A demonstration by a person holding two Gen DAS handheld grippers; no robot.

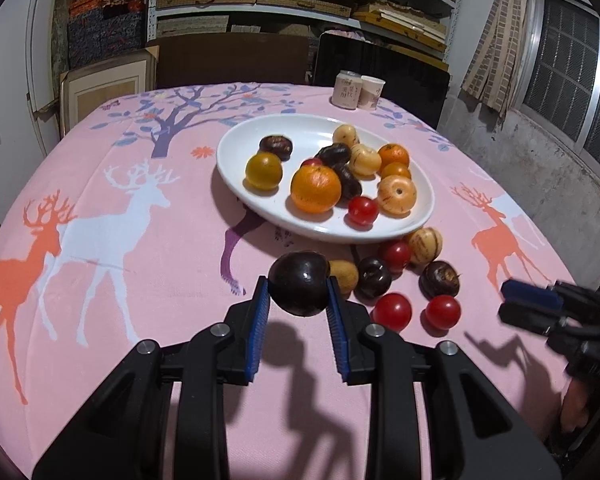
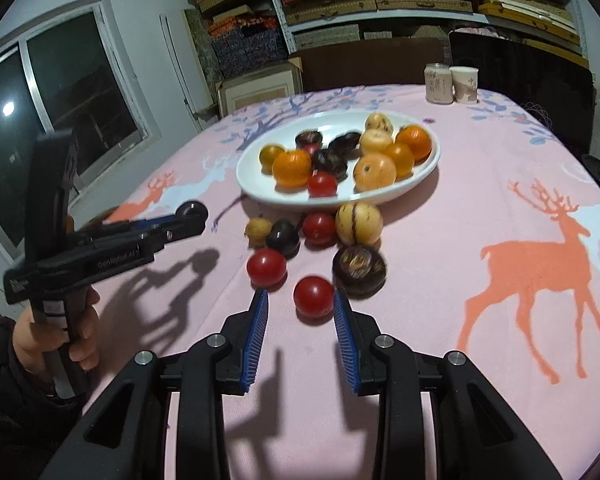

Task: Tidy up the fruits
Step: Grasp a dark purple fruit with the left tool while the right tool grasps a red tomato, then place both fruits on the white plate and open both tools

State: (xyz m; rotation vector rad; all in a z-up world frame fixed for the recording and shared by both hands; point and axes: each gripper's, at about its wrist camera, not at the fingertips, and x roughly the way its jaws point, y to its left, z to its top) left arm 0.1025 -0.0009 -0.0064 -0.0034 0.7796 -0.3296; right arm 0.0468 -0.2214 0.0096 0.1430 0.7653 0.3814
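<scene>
My left gripper (image 1: 298,286) is shut on a dark purple plum (image 1: 299,283) and holds it above the pink tablecloth, short of the white oval plate (image 1: 236,168). The plate holds oranges, dark fruits, pale yellow fruits and a red tomato. In the right wrist view the left gripper (image 2: 192,216) shows at the left with the plum (image 2: 193,210) at its tip. My right gripper (image 2: 300,300) is open, its fingers on either side of a red tomato (image 2: 313,295) on the cloth. Loose fruits lie in front of the plate (image 2: 256,188): tomatoes, dark fruits, a striped yellow fruit (image 2: 358,223).
A can (image 1: 347,89) and a paper cup (image 1: 371,92) stand at the table's far edge. Shelves with stacked boxes fill the back wall. A dark chair back (image 1: 380,68) stands behind the table. Windows are on the side walls.
</scene>
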